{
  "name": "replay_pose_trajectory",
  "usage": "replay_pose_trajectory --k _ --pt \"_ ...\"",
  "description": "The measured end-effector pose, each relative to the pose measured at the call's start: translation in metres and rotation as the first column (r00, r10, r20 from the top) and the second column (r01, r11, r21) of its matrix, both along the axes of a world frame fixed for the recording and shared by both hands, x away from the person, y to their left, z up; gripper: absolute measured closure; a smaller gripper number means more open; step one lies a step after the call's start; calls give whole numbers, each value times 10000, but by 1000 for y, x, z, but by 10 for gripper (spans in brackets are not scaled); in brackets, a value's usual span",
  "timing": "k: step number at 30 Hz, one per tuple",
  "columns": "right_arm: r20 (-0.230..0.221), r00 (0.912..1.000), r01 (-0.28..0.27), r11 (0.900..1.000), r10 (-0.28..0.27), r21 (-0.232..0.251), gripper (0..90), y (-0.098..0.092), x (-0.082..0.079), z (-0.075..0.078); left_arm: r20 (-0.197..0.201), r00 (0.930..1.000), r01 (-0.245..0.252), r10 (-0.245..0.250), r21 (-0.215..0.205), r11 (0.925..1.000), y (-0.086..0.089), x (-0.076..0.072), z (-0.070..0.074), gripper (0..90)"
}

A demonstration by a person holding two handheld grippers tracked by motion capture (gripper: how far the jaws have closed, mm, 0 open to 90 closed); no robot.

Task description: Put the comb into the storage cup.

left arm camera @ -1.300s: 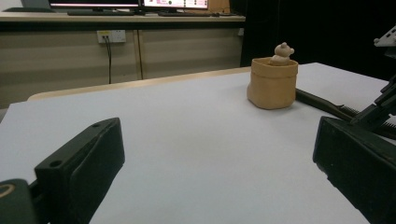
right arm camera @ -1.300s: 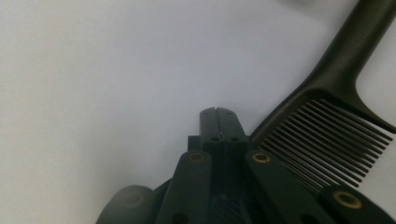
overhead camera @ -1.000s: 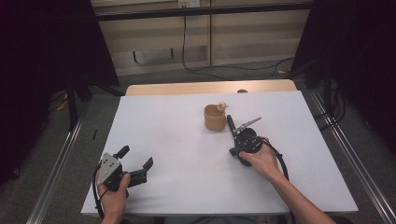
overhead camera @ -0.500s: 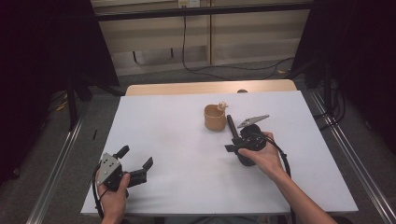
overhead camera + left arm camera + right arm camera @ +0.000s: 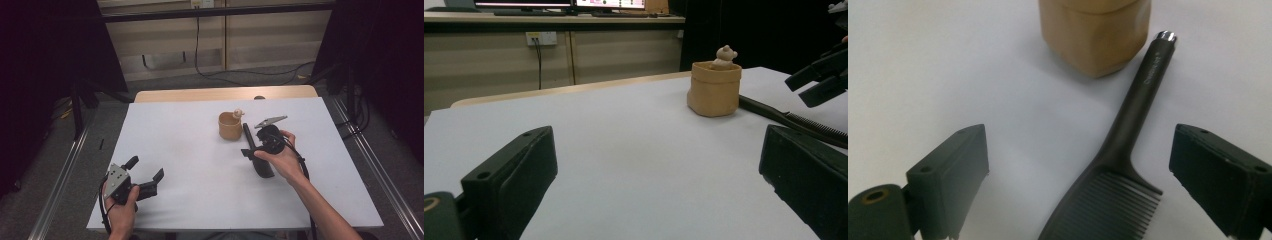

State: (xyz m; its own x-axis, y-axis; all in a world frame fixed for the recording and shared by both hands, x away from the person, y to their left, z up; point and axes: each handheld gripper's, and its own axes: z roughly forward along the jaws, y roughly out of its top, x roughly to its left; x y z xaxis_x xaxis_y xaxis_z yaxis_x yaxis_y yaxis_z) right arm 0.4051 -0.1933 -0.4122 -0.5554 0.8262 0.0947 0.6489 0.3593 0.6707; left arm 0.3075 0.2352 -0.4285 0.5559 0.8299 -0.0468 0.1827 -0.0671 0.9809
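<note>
A black comb [image 5: 248, 133] lies flat on the white table [image 5: 190, 150], its handle tip next to a tan cup [image 5: 229, 127] that has a small bear figure [image 5: 238, 114] on its rim. My right gripper [image 5: 255, 148] hovers over the comb's toothed end. Its jaws have just been opening and stand wide on either side of the comb [image 5: 1128, 130] without pressing it, with the cup [image 5: 1095, 32] just ahead. My left gripper [image 5: 145, 169] rests open and empty at the near left. Along its jaws I see the cup [image 5: 714, 90], the bear [image 5: 724, 55], the comb [image 5: 784, 117] and the right gripper [image 5: 824, 80].
A wooden tabletop edge [image 5: 225, 94] borders the white table's far side. Cables [image 5: 197, 55] hang against the back wall. Metal rails [image 5: 367, 165] run along the floor on both sides, and dark curtains flank the area.
The right gripper's jaws have spread apart from shut, and the comb they held now lies loose on the table. The left gripper has stayed put.
</note>
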Motion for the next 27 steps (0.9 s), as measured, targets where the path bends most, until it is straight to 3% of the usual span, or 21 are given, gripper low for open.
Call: replay_pose_trajectory --k 2,7,10,14,18,22,25,27 --pt "-92 9997 231 9995 -229 195 93 -3 4 -2 -12 10000 21 -21 90 10000 0 0 0 24" --pt "-266 9976 644 9979 -641 87 93 -5 12 -3 -23 10000 17 -16 116 9999 0 0 0 24" --pt "-476 9954 831 9965 -834 -92 146 -5 17 -1 -15 10000 12 -12 127 9999 0 0 0 24" --pt "-1563 9834 908 9957 -921 -153 139 -5 25 -2 -39 10000 34 -33 80 10000 0 0 0 24" --pt "-1898 9777 825 9956 -894 -442 125 -3 33 -3 -48 10000 43 -43 79 10000 0 0 0 24" --pt "-2517 9629 819 9941 -973 -708 165 -2 42 -3 -48 10000 48 -47 81 10000 1 0 0 24" --pt "-2664 9569 944 9915 -1153 -900 204 0 47 -2 -50 10000 54 -53 95 9999 1 0 0 24" --pt "-2966 9476 922 9904 -1189 -1026 228 2 49 -2 -53 10000 58 -58 100 9999 1 1 0 24"
